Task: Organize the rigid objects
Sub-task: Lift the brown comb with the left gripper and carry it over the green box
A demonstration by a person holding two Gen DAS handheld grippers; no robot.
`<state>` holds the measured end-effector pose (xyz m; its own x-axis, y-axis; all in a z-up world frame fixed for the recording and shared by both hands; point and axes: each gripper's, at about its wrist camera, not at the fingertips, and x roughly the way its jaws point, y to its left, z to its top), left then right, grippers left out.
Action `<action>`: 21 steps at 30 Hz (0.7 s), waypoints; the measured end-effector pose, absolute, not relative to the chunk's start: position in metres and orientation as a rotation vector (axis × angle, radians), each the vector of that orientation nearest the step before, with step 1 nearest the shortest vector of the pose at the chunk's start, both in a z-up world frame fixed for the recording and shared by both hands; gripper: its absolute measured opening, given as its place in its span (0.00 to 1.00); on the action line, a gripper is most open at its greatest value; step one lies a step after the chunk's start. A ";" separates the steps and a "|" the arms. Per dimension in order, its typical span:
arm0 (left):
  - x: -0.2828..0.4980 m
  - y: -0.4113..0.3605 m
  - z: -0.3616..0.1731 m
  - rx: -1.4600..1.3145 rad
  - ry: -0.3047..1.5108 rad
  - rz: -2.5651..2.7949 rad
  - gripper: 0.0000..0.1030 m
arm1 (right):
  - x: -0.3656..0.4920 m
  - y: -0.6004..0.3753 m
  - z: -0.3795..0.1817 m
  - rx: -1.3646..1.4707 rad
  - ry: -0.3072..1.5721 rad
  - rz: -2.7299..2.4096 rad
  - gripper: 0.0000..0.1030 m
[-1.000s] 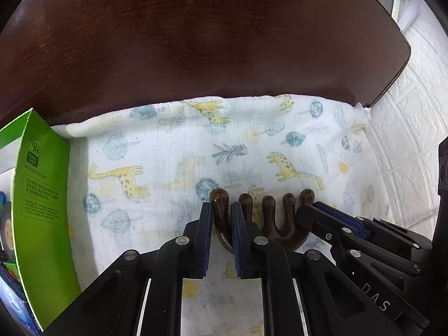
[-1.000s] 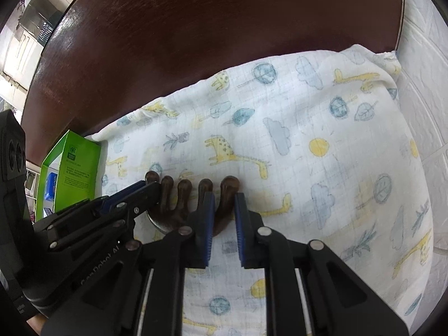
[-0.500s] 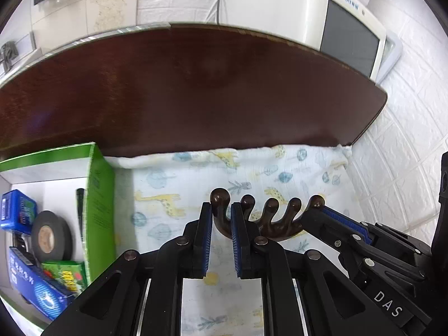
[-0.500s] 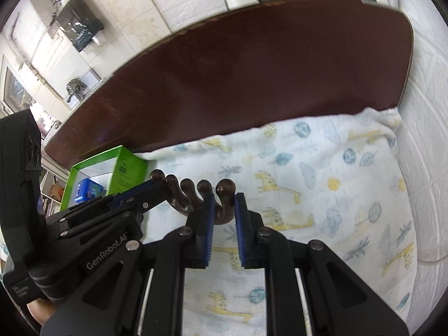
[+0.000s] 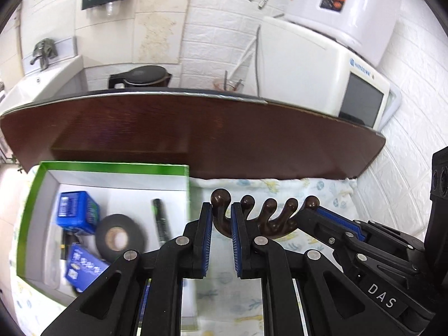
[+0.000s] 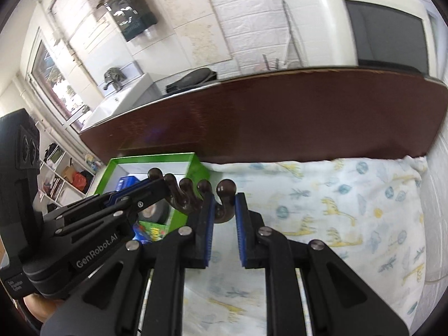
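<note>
Two grippers held a brown five-pronged massager in the air between them.

The left gripper (image 5: 221,218) was clamped on one end prong of the massager (image 5: 268,221), the right gripper (image 6: 225,210) on the other end prong, above the giraffe-print cloth (image 6: 350,201). Beyond, at the left, an open green box (image 5: 112,168) held a tape roll (image 5: 120,236) and blue packets; farther off stood the dark wooden board (image 5: 196,128).

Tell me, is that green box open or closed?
Open. The green box has no lid on top, so you look straight down at the black tape roll and a blue packet lying inside it.
</note>
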<state>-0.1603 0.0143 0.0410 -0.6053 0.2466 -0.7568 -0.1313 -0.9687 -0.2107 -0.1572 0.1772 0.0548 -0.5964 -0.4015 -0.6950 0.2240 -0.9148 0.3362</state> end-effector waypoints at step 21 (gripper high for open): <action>-0.150 -0.101 0.031 -1.319 -0.331 2.748 0.11 | -0.175 0.058 0.044 1.191 -0.188 -2.351 0.16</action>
